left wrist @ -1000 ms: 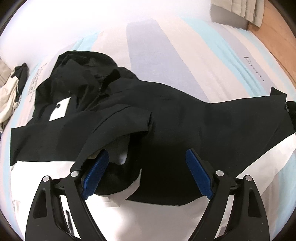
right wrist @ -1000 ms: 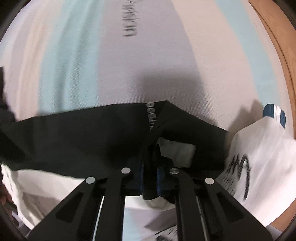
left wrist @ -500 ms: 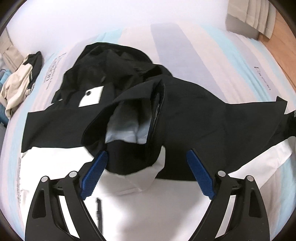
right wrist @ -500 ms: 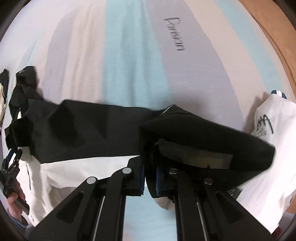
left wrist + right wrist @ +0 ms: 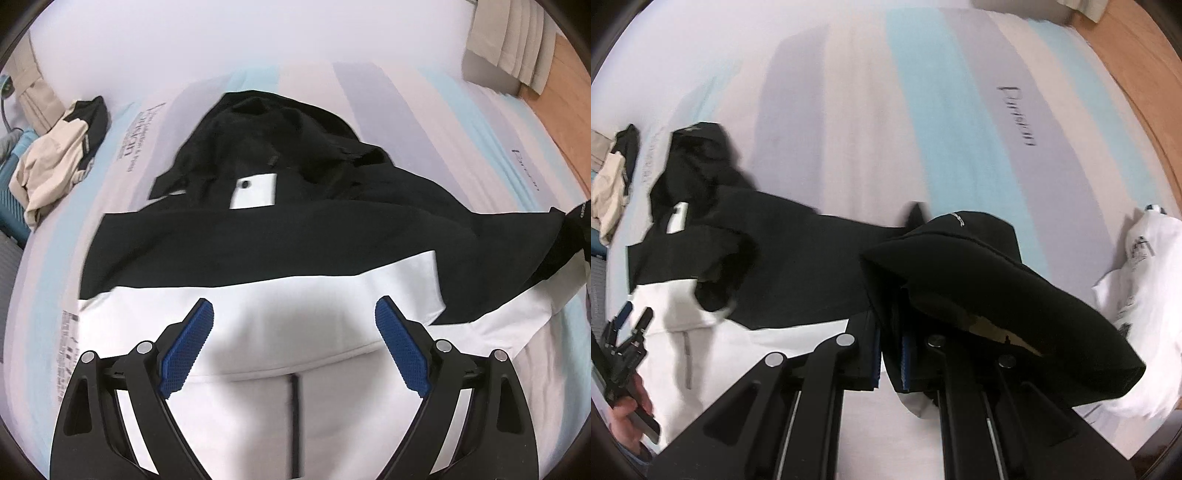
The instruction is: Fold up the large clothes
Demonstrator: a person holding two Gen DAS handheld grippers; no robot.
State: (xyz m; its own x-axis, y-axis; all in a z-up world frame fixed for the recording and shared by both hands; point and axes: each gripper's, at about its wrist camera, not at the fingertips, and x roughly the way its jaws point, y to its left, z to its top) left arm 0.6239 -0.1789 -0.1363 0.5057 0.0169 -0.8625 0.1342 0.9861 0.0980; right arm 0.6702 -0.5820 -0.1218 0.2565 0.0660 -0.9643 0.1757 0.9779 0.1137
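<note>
A black-and-white jacket [image 5: 295, 236] lies spread on the striped bed sheet [image 5: 424, 110]. In the left wrist view its hood points away and its white lower half sits under my left gripper [image 5: 294, 332]. That gripper hovers open above the white cloth, with nothing between its blue pads. In the right wrist view my right gripper [image 5: 889, 358] is shut on the jacket's black sleeve [image 5: 979, 273], which is lifted off the sheet and drapes over the right finger. A hand holds the left gripper [image 5: 624, 343] at the far left over the jacket body [image 5: 798, 258].
A beige and black garment [image 5: 55, 158] lies bunched at the bed's left edge beside a teal case [image 5: 11, 199]. A white printed garment [image 5: 1137, 295] lies at the right edge. Wooden floor [image 5: 1145, 74] runs along the right side, and a grey curtain [image 5: 509, 40] hangs at the back.
The left gripper drew back and up, and the left sleeve that was bunched before it now lies flat. The right gripper rose and swung, lifting the black sleeve clear of the sheet.
</note>
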